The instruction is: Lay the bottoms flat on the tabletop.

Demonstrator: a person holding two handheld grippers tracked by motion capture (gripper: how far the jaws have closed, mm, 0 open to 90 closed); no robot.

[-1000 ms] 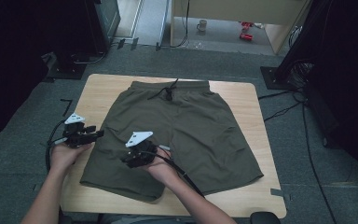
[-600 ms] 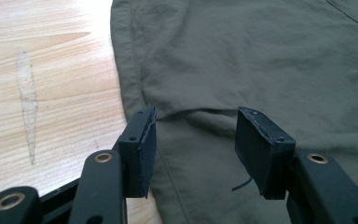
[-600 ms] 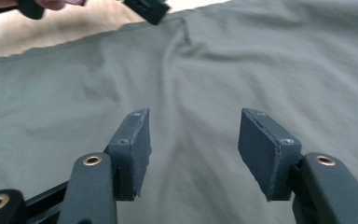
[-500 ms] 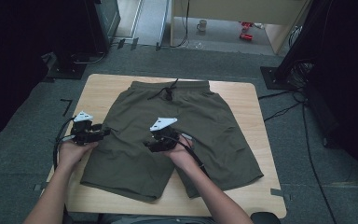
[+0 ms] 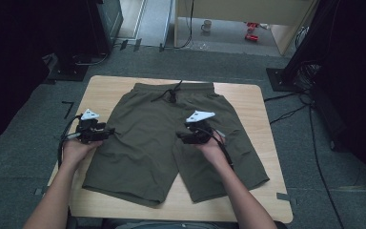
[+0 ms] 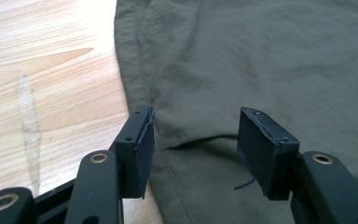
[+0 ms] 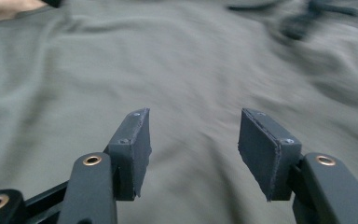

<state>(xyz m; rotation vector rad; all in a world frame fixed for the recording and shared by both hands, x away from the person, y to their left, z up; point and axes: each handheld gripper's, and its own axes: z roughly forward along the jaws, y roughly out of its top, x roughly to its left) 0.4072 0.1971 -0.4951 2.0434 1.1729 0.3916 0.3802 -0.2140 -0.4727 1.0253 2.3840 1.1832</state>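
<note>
Olive shorts [image 5: 157, 138] lie flat beneath both parted hand-held grippers.

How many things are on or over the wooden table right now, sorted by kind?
Olive-green fabric shorts: 1
Black hand-held grippers with open jaws, left gripper, right gripper: 2
Total: 3, on the light wooden table

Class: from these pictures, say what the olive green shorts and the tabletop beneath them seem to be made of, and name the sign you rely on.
Olive green shorts: probably a thin woven fabric, matte, judging by soft creases and stitched seams in the left gripper view. Light wooden tabletop: wood or wood-look laminate, smooth, with visible grain streaks; which of the two cannot be told.
</note>
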